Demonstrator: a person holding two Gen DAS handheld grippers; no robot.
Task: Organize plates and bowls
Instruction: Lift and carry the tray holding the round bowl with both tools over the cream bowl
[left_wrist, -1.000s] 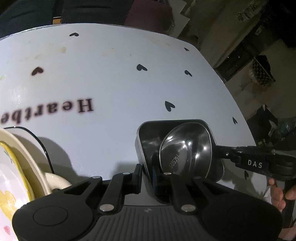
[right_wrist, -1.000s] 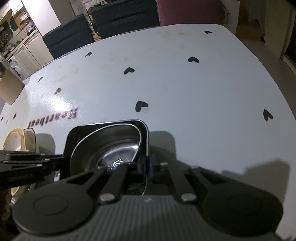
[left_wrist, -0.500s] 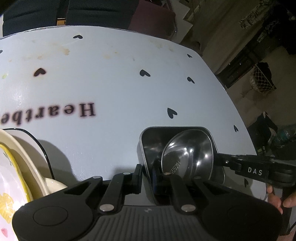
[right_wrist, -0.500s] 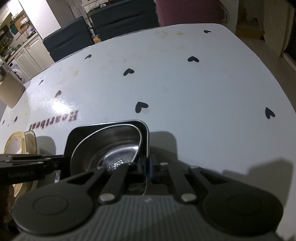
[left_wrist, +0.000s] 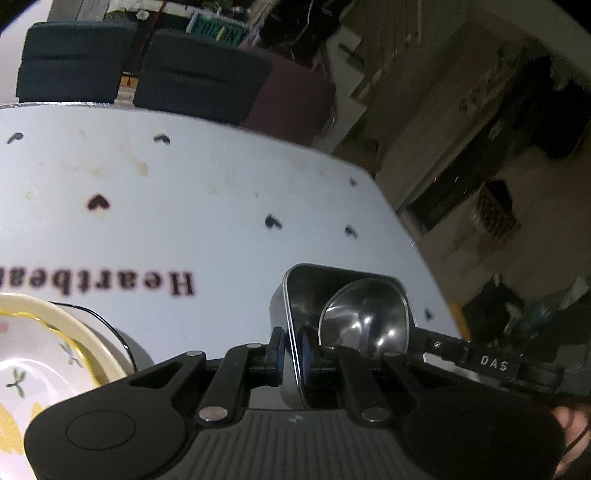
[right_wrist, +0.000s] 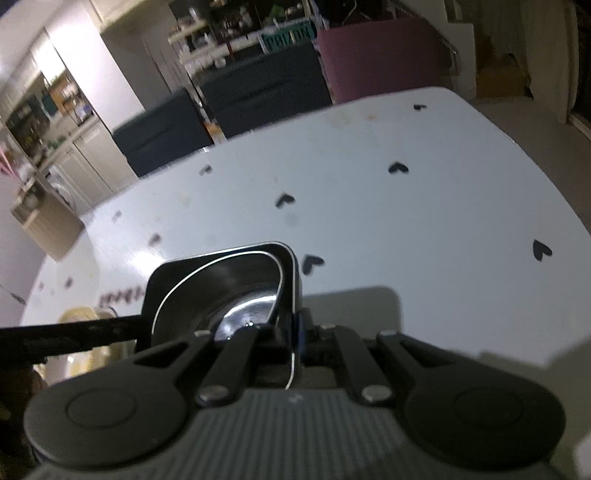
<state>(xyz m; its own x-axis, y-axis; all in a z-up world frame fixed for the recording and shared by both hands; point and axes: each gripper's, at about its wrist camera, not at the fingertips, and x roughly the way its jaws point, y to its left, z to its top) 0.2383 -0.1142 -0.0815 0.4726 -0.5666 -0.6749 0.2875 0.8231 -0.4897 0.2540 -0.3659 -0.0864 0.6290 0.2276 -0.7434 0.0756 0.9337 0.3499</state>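
A square steel bowl (left_wrist: 306, 291) holds a smaller steel bowl (left_wrist: 369, 321) nested inside it. My left gripper (left_wrist: 291, 350) is shut on its near wall, one pad inside and one outside. From the opposite side my right gripper (right_wrist: 294, 338) is shut on the other wall (right_wrist: 291, 280). Each gripper shows in the other's view: the right one (left_wrist: 436, 343) at the bowl's right edge, the left one (right_wrist: 140, 325) at its left. The bowls hang just above the white table (left_wrist: 184, 221). A cream plate stack with yellow flowers (left_wrist: 37, 369) lies at the lower left, and it shows again as the plates (right_wrist: 81, 317) in the right wrist view.
The table (right_wrist: 406, 221) carries black hearts and the word Heartbeat (left_wrist: 177, 284). Dark chairs (left_wrist: 199, 74) and a maroon seat (left_wrist: 295, 103) stand behind its far edge. The table's right edge drops to the floor (left_wrist: 480, 240). A person's hand (left_wrist: 569, 439) shows at the lower right.
Both grippers have risen with the steel bowls between them and tilted up, so the chairs and room behind the table have come into view. The grips are unchanged.
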